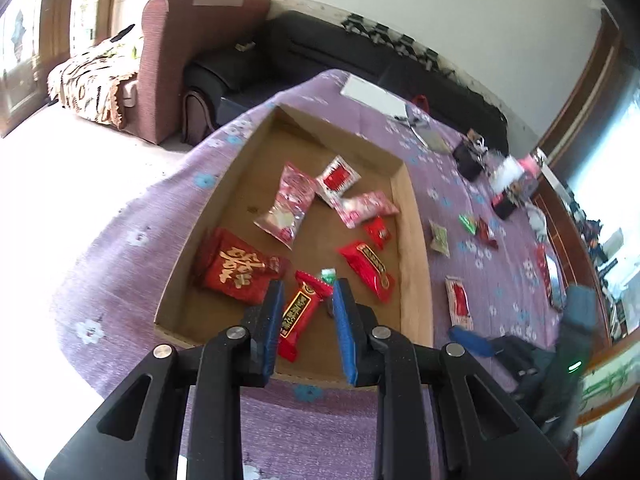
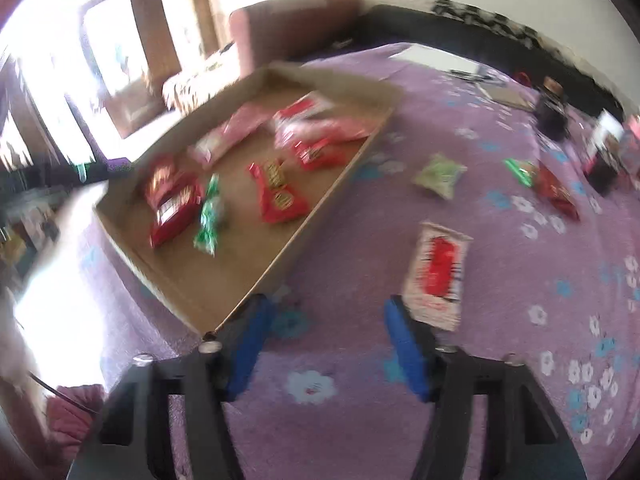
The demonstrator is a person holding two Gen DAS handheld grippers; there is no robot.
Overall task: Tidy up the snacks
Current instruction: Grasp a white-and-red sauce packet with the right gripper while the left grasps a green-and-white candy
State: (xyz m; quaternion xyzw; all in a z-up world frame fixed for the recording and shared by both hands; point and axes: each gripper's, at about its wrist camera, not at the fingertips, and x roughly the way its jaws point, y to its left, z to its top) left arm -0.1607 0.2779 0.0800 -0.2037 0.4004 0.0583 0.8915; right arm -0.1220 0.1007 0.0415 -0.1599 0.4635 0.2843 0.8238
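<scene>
A shallow cardboard box (image 1: 412, 240) (image 2: 280, 256) sits on the purple flowered tablecloth and holds several red, pink and green snack packets. My left gripper (image 1: 308, 292) hangs over the box's near end, jaws open, with a red bar packet (image 1: 298, 312) lying in the box between them; whether it touches them I cannot tell. My right gripper (image 2: 326, 308) is open and empty above the cloth, just right of the box's near corner. A white-and-red packet (image 2: 438, 274) lies on the cloth by its right finger. A green packet (image 2: 440, 176), a small green one (image 2: 520, 170) and a red one (image 2: 556, 194) lie farther right.
A dark sofa (image 1: 320, 48) and a maroon armchair (image 1: 180, 60) stand behind the table. A white sheet (image 1: 376, 96), dark cups (image 1: 472, 156) and other clutter sit at the table's far and right side. The right wrist view is blurred.
</scene>
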